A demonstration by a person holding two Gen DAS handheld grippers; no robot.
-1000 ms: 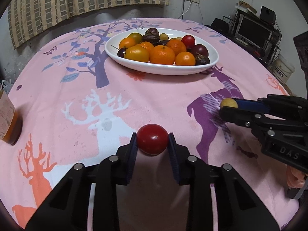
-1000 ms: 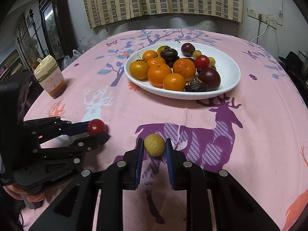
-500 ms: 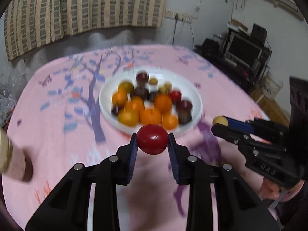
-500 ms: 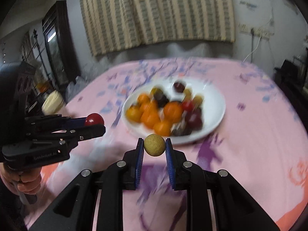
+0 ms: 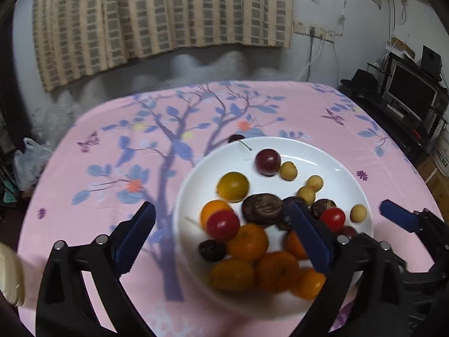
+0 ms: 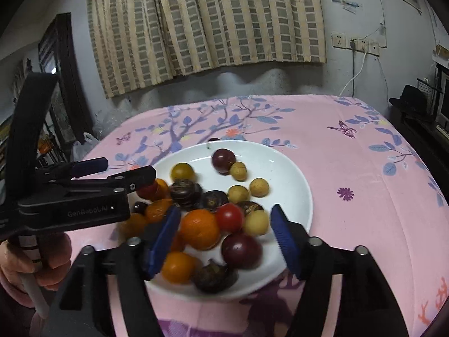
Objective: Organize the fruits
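Hovering over the white plate, both hand-held grippers gape wide, holding nothing.

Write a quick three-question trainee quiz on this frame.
1. True or false: the left gripper is clamped shut.
2. The round white ceramic plate rests on: A) a pink tablecloth printed with a tree; B) a bare wooden board; C) a metal tray.
3. In one word, what is the state of the right gripper?

Key: 1 false, its jaws are wide apart; 2 A; 3 open.
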